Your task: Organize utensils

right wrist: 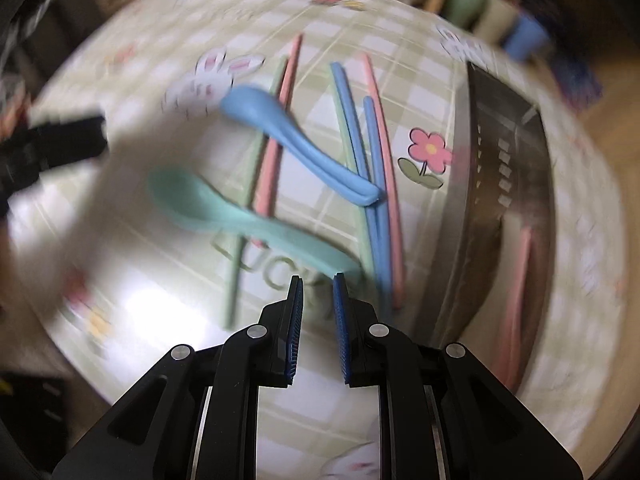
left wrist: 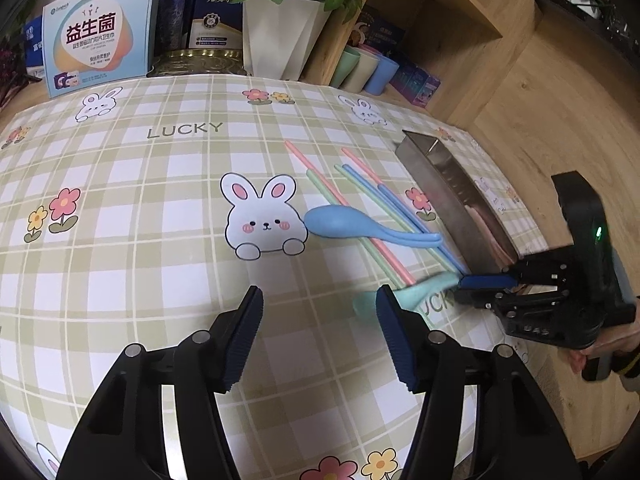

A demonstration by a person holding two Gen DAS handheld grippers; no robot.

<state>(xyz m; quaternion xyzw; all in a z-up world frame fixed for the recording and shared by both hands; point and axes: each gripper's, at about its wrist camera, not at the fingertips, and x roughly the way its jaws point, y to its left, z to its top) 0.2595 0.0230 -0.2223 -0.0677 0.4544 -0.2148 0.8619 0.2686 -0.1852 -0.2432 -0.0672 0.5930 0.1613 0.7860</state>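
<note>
A blue spoon (left wrist: 352, 224) (right wrist: 296, 140) lies across pink, green and blue chopsticks (left wrist: 360, 196) (right wrist: 372, 184) on the checked tablecloth. A teal spoon (left wrist: 416, 288) (right wrist: 240, 220) lies nearer, its handle end just in front of my right gripper (right wrist: 318, 280) (left wrist: 464, 286). That gripper's jaws stand a narrow gap apart with nothing between them. A steel utensil box (left wrist: 448, 196) (right wrist: 500, 184) stands at the right with a pink utensil (right wrist: 516, 300) inside. My left gripper (left wrist: 320, 300) is open and empty above the cloth, left of the teal spoon.
A white flower pot (left wrist: 280, 36), a printed sign (left wrist: 100, 32), boxes and stacked pastel cups (left wrist: 368, 68) line the back. A wooden shelf (left wrist: 440, 8) stands at the back right. The table edge drops to wooden floor at the right. The right wrist view is motion-blurred.
</note>
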